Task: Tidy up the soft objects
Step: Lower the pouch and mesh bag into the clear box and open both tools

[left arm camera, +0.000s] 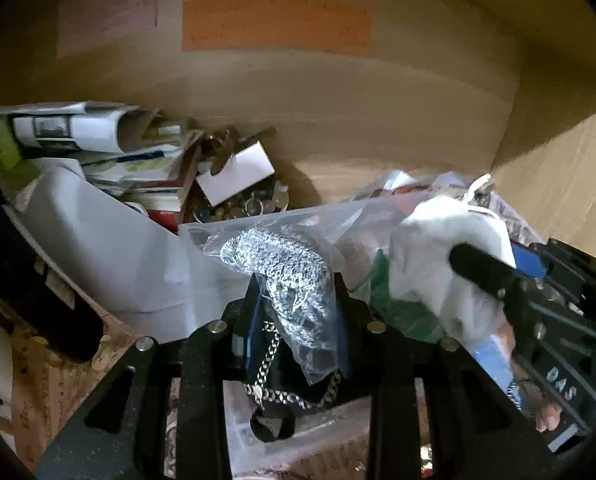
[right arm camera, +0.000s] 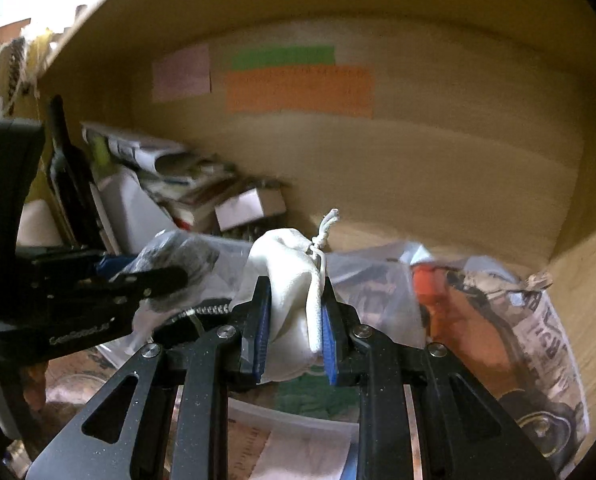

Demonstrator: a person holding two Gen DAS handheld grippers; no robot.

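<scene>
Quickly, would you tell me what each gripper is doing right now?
Left gripper: shut on the knit bag.
Right gripper: shut on the white pouch.

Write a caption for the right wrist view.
Right gripper clamps a white drawstring pouch inside a cluttered wooden shelf.

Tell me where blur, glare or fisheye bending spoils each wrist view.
Left wrist view: the white cloth pouch is smeared by motion; the back wall's bands bow. Right wrist view: daylight blows out the upper left corner, the bagged grey knit is blurred, and the orange note is unreadable.
</scene>
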